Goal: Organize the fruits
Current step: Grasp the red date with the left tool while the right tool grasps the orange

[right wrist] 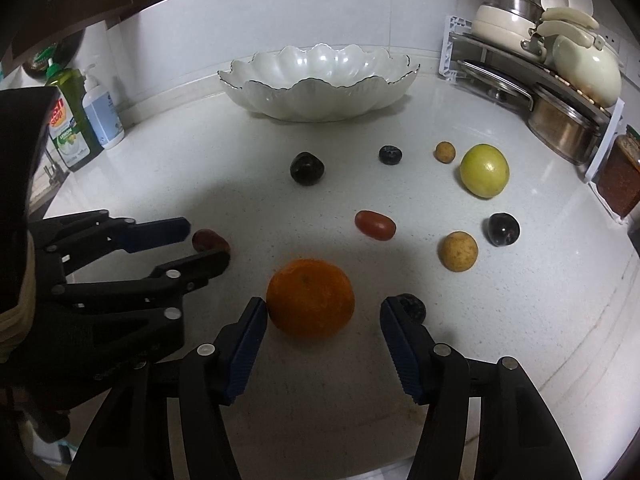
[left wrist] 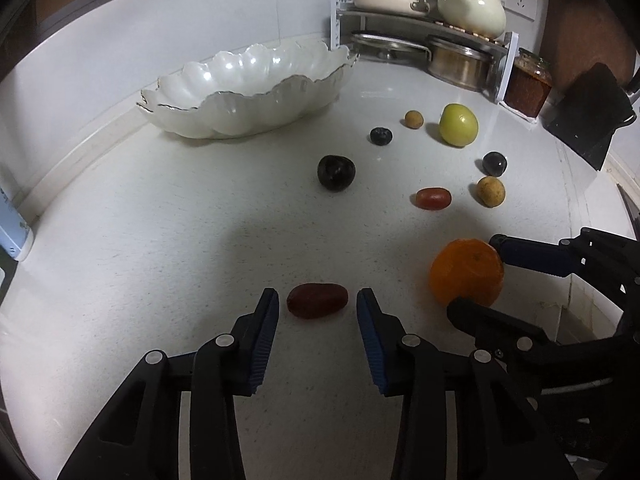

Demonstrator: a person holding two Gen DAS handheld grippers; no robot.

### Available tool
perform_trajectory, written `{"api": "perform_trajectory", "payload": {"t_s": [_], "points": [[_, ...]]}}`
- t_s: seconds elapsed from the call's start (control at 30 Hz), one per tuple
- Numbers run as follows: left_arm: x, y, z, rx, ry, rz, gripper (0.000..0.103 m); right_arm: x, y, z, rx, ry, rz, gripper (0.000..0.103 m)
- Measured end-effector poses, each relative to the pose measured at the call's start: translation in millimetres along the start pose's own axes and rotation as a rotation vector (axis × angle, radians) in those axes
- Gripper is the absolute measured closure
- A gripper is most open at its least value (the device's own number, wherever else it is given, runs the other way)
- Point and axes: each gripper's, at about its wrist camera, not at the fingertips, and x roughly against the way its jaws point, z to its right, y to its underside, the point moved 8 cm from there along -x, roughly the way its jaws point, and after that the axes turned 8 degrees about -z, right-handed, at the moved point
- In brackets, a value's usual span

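Both claws sit low over the white desk (right wrist: 160, 168), each bracketing one fruit. Left claw (left wrist: 317, 304): jaws apart, dark red date (left wrist: 317, 300) lying lengthwise between the tips, gaps showing on both sides, so not yet gripped. Right claw (right wrist: 323, 308): jaws apart around the orange (right wrist: 310, 298); its left pad looks at or near the peel, the right pad clearly off it, so not clamped. A small dark fruit (right wrist: 413, 307) sits just behind the right fingertip, at 3 o'clock of the orange. The scalloped white bowl (right wrist: 320, 96), the likely destination, stands empty at 12 o'clock, well apart. Remaining fruit lies scattered between: green fruit (right wrist: 484, 170), red oblong fruit (right wrist: 375, 225), two tan ones, several dark ones. Judgement: centre each fruit before closing. The date is short across and may roll or pivot; close slowly, pads square to its long sides. The orange is wide and round; grip at its equator, keep the right finger clear of the neighbouring dark fruit, then lift straight up.
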Motion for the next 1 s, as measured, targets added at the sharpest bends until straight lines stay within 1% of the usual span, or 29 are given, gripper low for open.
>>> {"api": "perform_trajectory", "payload": {"t_s": [0.13, 0.33, 0.5, 0.7, 1.0], "points": [[-6.3, -0.6, 0.8, 0.004, 0.004, -0.013, 0.068, -2.4, -1.0, -0.6, -0.001, -0.007, -0.004, 0.043], [-7.6, -1.4, -0.5, 0.023, 0.009, -0.011, 0.073, -4.7, -0.2, -4.5, 0.008, -0.04, -0.012, 0.056], [-4.4, -0.9, -2.1, 0.042, 0.017, -0.008, 0.074, -4.8, -0.1, -3.8, 0.005, -0.048, -0.009, 0.057], [9.8, -2.7, -6.6, 0.071, 0.011, 0.016, 0.074, -0.2, -2.2, -2.5, -0.001, -0.055, -0.002, 0.057], [38.9, -13.0, -14.2, 0.099, -0.006, 0.082, 0.074, 20.0, -18.3, -2.3, -0.004, -0.057, 0.062, 0.057]]}}
